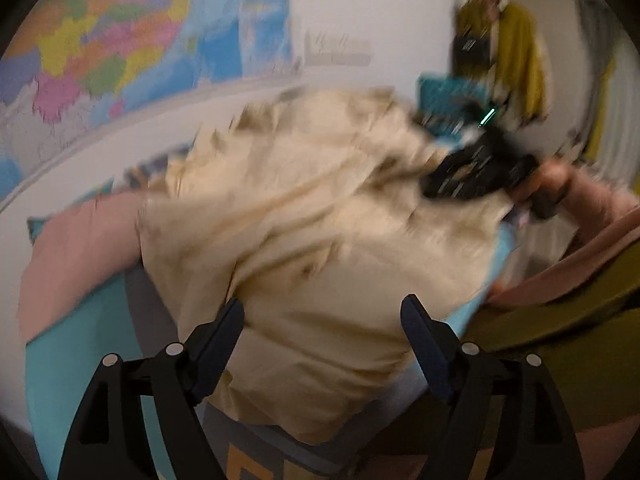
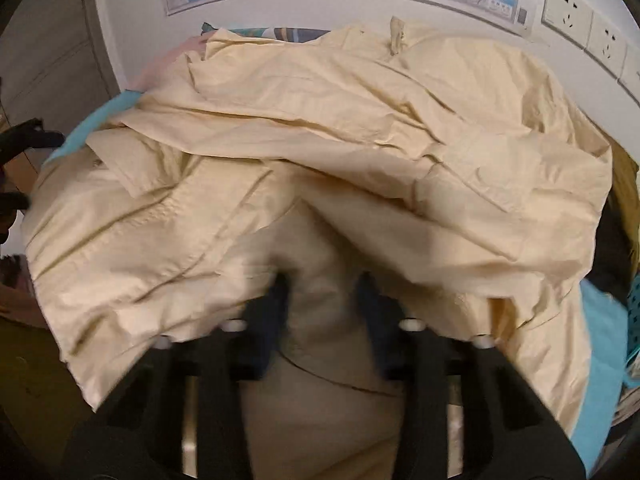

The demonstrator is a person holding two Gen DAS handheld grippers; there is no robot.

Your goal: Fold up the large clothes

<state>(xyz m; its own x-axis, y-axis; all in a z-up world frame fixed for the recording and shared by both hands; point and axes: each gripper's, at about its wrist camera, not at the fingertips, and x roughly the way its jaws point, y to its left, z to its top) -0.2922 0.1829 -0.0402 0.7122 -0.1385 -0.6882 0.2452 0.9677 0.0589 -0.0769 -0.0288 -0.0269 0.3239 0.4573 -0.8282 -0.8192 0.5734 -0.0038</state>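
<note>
cream shirt (image 2: 320, 152) bunched between right gripper (image 2: 324, 292) fingers.

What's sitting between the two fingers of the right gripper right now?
In the right wrist view, a fold of the cream garment fills the gap of the right gripper, fabric draping over both fingers.

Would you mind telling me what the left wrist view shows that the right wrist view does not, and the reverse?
Only the left wrist view shows the person's right hand gripping the right claw's body, an olive-yellow garment hanging on the far wall, and the open left claw empty over the cloth.

Only the right wrist view shows the wall sockets and the right claw with cream fabric between its fingers; a firm clamp is unclear.

Both show the crumpled cream shirt, the turquoise sheet beneath it, and the wall map.
</note>
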